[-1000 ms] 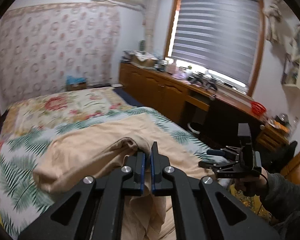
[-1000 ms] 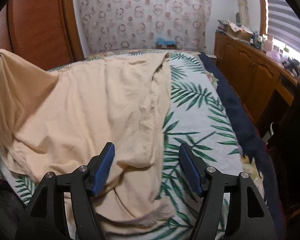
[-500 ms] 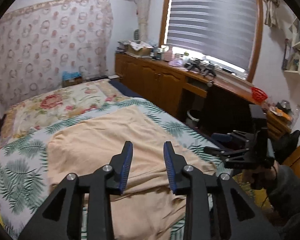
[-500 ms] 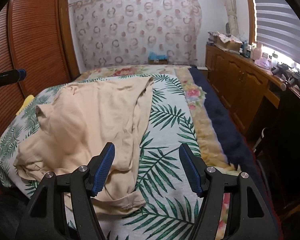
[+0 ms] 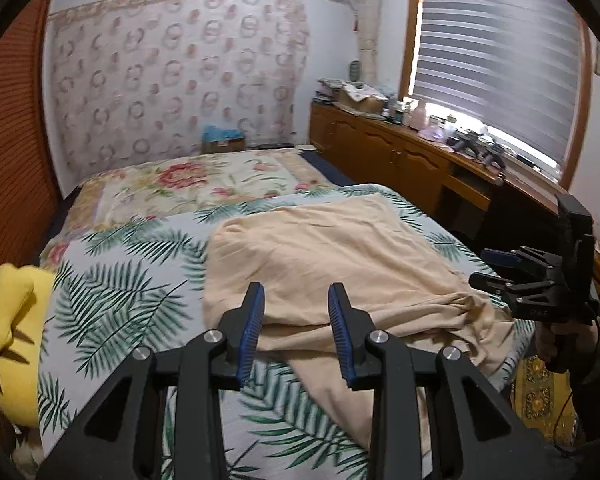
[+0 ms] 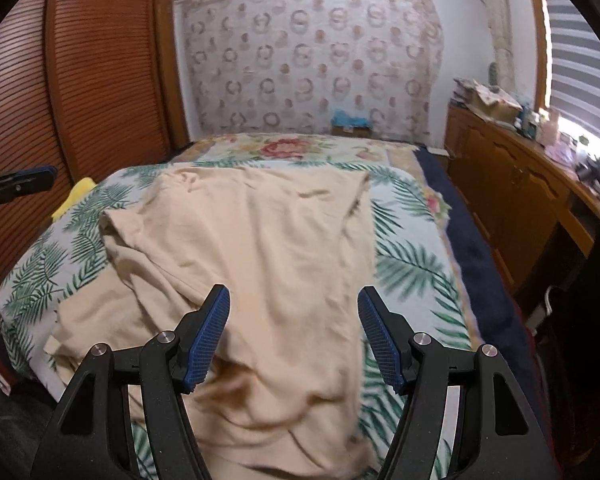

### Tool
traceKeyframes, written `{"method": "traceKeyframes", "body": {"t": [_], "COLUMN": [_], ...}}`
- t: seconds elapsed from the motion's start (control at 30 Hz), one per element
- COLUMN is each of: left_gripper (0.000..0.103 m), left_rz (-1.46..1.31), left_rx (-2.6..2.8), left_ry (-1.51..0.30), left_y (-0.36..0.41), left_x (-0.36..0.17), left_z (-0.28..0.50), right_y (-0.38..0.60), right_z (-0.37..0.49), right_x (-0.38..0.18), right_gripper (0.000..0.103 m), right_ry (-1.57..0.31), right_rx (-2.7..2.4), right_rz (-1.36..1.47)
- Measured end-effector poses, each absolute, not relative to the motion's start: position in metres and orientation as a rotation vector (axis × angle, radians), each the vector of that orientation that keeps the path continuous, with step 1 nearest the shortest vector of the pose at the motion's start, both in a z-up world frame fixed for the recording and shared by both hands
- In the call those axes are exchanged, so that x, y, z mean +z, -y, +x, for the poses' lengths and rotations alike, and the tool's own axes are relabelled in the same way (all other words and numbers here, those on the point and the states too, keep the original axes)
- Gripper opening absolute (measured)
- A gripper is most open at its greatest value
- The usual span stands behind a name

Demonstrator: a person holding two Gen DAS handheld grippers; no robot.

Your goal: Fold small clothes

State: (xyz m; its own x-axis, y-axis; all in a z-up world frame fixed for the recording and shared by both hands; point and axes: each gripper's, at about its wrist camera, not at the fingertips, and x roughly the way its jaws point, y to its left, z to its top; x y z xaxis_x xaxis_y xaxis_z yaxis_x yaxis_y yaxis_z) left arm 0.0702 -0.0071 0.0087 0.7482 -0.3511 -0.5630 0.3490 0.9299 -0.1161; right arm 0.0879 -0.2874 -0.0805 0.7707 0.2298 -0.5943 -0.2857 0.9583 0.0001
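Note:
A beige garment lies rumpled on the palm-leaf bedspread, partly spread out, with its near part bunched. It also shows in the right wrist view. My left gripper is open and empty, held just above the garment's near left edge. My right gripper is open and empty above the garment's bunched near end. In the left wrist view the right gripper shows at the bed's right side, held in a hand.
A yellow cloth lies at the bed's left edge. A floral quilt covers the far bed. A wooden cabinet with clutter runs under the window on the right. A slatted wooden wardrobe stands on the left.
My left gripper let go of the garment and opened. The garment dropped onto the bed and lies flatter. Both grippers have pulled back and lifted a little.

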Motion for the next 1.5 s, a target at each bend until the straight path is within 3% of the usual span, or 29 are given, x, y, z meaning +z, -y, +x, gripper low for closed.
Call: {"method": "traceKeyframes", "body": {"t": [0.73, 1.33, 1.43, 1.5], "left_gripper": [0.031, 0.031, 0.031, 0.031], "left_rz": [-0.099, -0.134, -0.131, -0.129], "left_rx": [-0.218, -0.196, -0.206, -0.214], "left_ry": [-0.642, -0.677, -0.683, -0.685], "left_y": [-0.071, -0.097, -0.095, -0.091], "left_x": [-0.023, -0.044, -0.047, -0.048], "left_z": [0.072, 0.068, 0.068, 0.067], "right_y": [0.163, 0.020, 0.019, 0.022], "right_z": [0.128, 0.188, 0.188, 0.189], "right_x": [-0.067, -0.132, -0.137, -0.136], "right_gripper": [0.068, 0.067, 0.053, 0.024], "right_ry": [-0.670, -0.894, -0.872, -0.861], "right_rx": [0.526, 0.726, 0.695, 0.690], "right_rz": [-0.277, -0.513, -0.555, -0.553]}}
